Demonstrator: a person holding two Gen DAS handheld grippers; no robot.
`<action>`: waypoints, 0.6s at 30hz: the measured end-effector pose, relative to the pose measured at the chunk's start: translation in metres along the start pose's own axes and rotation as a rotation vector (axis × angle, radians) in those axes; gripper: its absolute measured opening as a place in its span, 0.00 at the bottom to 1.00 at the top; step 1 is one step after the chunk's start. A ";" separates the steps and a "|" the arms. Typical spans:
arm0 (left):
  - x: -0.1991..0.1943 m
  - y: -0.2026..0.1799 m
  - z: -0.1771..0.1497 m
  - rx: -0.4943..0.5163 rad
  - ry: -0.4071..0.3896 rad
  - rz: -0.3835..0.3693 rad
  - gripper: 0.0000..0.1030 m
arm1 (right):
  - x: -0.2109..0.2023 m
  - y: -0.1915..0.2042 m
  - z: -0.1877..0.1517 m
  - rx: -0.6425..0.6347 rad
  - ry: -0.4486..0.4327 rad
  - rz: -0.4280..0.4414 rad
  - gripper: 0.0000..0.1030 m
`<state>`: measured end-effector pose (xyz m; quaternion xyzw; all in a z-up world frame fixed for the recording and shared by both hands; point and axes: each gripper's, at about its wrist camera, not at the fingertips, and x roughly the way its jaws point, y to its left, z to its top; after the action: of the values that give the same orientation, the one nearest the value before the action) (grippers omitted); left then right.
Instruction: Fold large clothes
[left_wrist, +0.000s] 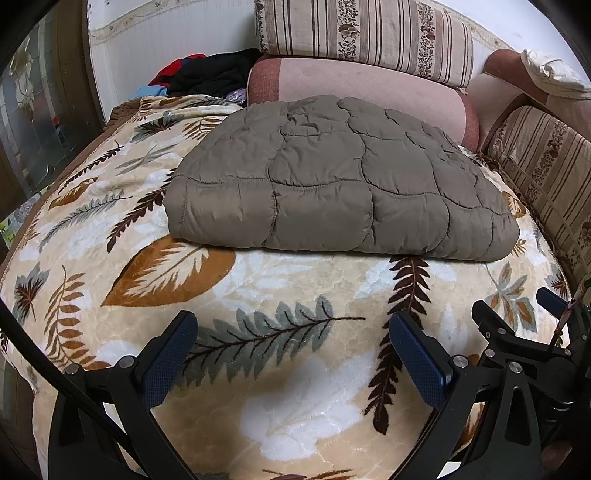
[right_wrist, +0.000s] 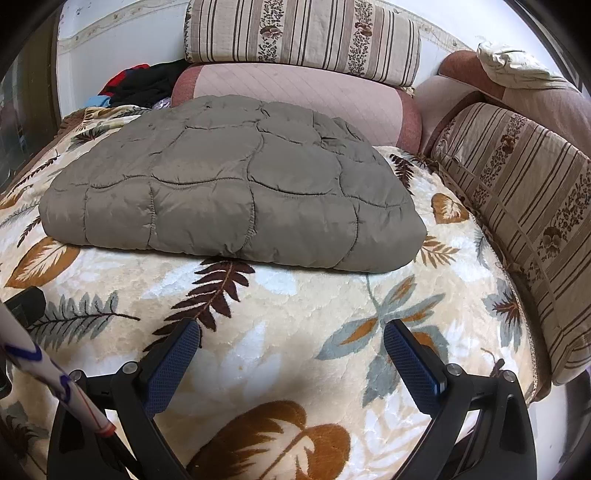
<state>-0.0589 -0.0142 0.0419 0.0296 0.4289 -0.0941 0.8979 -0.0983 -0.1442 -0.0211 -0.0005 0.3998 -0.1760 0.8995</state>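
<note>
Left wrist view gives me the leaf-print blanket (left_wrist: 295, 369) covering the bed, with the folded brown quilted coat (left_wrist: 332, 181) lying flat on it near the cushions (left_wrist: 362, 33). I see both tools spread wide, pinching nothing: left tool (left_wrist: 293, 354), right tool (right_wrist: 291, 354).

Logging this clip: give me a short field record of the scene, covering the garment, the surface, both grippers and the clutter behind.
garment: grey-brown quilted jacket, folded into a flat rectangular bundle
surface: leaf-patterned blanket, jacket lying on it
left gripper: open, empty, short of the jacket's near edge
right gripper: open, empty, also short of the jacket
contact: neither gripper touches the jacket
behind jacket: pink cushion with a striped floral cushion stacked on top
back left: pile of dark and red clothes
task state: jacket appears folded
</note>
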 end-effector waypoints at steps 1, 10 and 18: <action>0.000 0.000 0.000 -0.001 0.001 -0.001 1.00 | 0.000 0.000 0.000 -0.001 0.000 0.001 0.99; 0.001 0.001 -0.001 -0.006 0.003 -0.006 1.00 | 0.000 0.002 -0.001 -0.010 -0.004 0.003 0.99; 0.000 -0.001 -0.002 0.003 -0.008 -0.002 1.00 | 0.001 0.000 0.002 0.001 0.002 0.004 0.99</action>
<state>-0.0605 -0.0145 0.0410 0.0302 0.4254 -0.0958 0.8994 -0.0965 -0.1452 -0.0209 0.0008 0.4004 -0.1745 0.8996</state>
